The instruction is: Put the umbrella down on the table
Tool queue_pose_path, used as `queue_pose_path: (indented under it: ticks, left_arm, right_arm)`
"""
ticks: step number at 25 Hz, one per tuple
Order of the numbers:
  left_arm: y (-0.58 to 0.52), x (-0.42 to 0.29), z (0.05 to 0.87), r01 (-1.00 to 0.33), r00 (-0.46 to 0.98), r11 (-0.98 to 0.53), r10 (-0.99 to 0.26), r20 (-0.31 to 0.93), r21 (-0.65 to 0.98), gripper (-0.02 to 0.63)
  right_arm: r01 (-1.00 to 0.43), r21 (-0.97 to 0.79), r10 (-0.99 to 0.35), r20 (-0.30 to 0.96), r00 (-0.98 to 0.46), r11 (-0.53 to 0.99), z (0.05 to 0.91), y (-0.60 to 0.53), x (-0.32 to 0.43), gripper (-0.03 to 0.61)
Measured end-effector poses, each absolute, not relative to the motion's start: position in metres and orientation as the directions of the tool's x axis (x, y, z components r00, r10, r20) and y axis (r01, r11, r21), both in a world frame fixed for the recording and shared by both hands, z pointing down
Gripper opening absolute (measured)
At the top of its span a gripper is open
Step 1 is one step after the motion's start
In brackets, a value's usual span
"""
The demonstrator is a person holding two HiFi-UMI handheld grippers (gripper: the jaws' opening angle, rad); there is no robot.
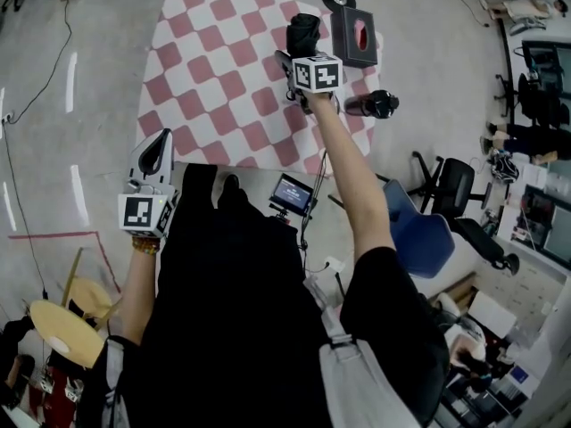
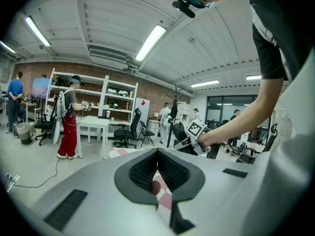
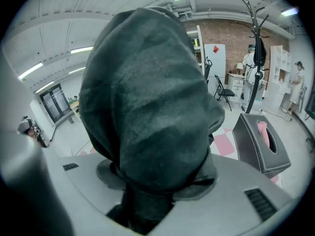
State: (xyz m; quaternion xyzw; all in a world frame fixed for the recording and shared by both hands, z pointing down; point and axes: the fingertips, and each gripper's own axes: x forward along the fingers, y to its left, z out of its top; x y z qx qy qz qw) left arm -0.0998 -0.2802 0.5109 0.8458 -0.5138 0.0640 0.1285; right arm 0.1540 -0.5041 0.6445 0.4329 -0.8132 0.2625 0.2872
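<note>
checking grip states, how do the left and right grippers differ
The left gripper's jaws are together and empty; the right gripper's clamp the folded dark umbrella. The left gripper sits at the checkered table's near edge; the right gripper is over it, by the tissue box. Both carry a marker cube.

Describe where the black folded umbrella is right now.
In the head view the umbrella is upper centre, clamped in the right gripper over the checkered table, just left of the dark tissue box.

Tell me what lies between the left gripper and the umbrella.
Only bare checkered cloth: in the head view, nothing sits on the stretch from the left gripper to the umbrella.
</note>
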Motion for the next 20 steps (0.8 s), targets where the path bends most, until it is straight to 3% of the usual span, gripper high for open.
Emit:
queue_pose_path:
  ticks: [20]
  left_arm:
    - [-0.290, -0.134, 0.527, -0.918, 0.394, -0.362, -0.881, 0.264, 0.161, 0.014]
  right_arm:
    - [-0.875, -0.209, -0.445, 0.795, -0.413, 0.437, 0.713, -0.540, 0.147, 0.215]
